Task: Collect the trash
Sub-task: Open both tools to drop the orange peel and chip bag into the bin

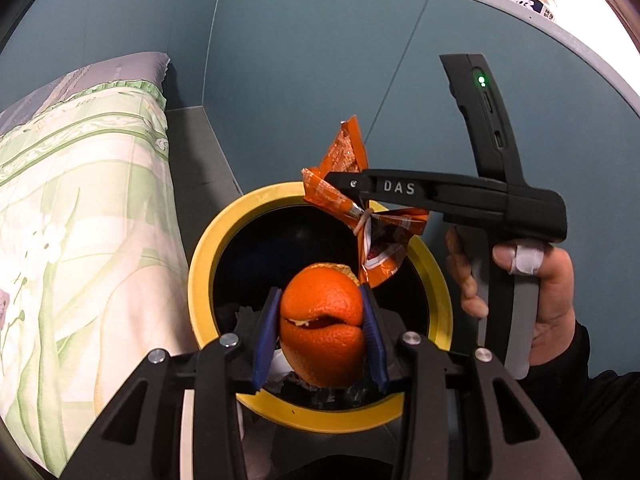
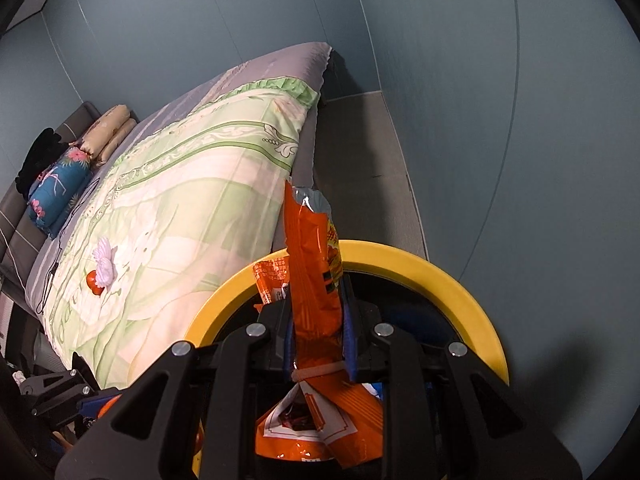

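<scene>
Bed (image 2: 168,200) with a pale green floral quilt, lying to the left of both sets of jaws and well clear of them. Round waste bin with a yellow plastic rim (image 1: 208,264) and a dark interior, standing on the floor beside the bed and directly below and ahead of both sets of jaws; some dark refuse already lies in its bottom.

Left gripper (image 1: 322,320): its blue-padded jaws stand partly closed and press on either side of a curled piece of orange citrus peel (image 1: 324,320), which hangs over the bin's mouth, inside the rim line. Right gripper (image 2: 318,344): its jaws are nearly closed on a crumpled orange foil snack wrapper (image 2: 316,280) tied at the waist with a rubber band (image 2: 316,372); the wrapper's upper end rises ahead of the jaws and its lower end sags beneath them, over the bin's far edge. A hand (image 1: 532,292) with a taped finger holds the right gripper's handle.

The step in hand appears to be the drop. It is best done with each item centred over the dark opening, the wrapper brought in from the rim, and the jaws opened fully, since foil may cling to a pad.
</scene>
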### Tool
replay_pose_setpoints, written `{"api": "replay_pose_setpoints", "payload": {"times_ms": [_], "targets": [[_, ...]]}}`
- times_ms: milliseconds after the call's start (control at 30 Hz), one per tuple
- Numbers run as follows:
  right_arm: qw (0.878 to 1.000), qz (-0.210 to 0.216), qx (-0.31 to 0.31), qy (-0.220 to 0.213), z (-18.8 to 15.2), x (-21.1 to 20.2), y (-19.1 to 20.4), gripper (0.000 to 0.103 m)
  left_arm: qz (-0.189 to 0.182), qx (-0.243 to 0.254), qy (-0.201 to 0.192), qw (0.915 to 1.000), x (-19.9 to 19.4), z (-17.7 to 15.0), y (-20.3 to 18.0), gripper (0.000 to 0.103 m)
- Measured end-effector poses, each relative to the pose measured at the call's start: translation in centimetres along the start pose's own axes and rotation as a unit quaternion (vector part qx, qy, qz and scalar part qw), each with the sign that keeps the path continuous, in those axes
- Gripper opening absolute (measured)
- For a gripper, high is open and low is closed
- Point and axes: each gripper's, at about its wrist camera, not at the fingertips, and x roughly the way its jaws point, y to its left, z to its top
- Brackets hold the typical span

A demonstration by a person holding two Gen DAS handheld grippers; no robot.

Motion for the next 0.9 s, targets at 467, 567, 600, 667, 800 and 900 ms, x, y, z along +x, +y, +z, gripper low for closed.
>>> {"api": "replay_pose_setpoints", "payload": {"times_ms": [467, 567, 600, 667, 800, 900], "targets": [[0.999, -0.014, 0.029, -0.007, 0.4, -0.3, -1.6, 0.036, 0.011, 0.000, -0.030, 0.9995, -1.8, 0.3, 0.5, 0.065], [0.999, -0.026, 0.026, -0.020, 0.5, -0.8, -1.7, 0.043, 0.019, -0.006, -0.037, 0.9991, -2.6, 0.2, 1.0, 0.068], [0.999, -0.031, 0.023, -0.026, 0.6, -1.0, -1.5, 0.048, 0.023, -0.008, -0.040, 0.9989, -2.9, 0.1, 1.1, 0.070], [0.998, -0.038, 0.019, -0.038, 0.7, -1.5, -1.2, 0.052, 0.033, -0.014, -0.047, 0.9982, -3.5, 0.3, 1.8, 0.072], [0.998, -0.038, 0.017, -0.053, 1.0, -2.0, -1.1, 0.059, 0.053, -0.028, -0.059, 0.9965, -4.6, 0.1, 3.4, 0.077], [0.998, -0.032, 0.017, -0.056, 1.5, -2.0, -0.8, 0.064, 0.076, -0.044, -0.068, 0.9938, -5.7, 0.3, 5.2, 0.077]]}}
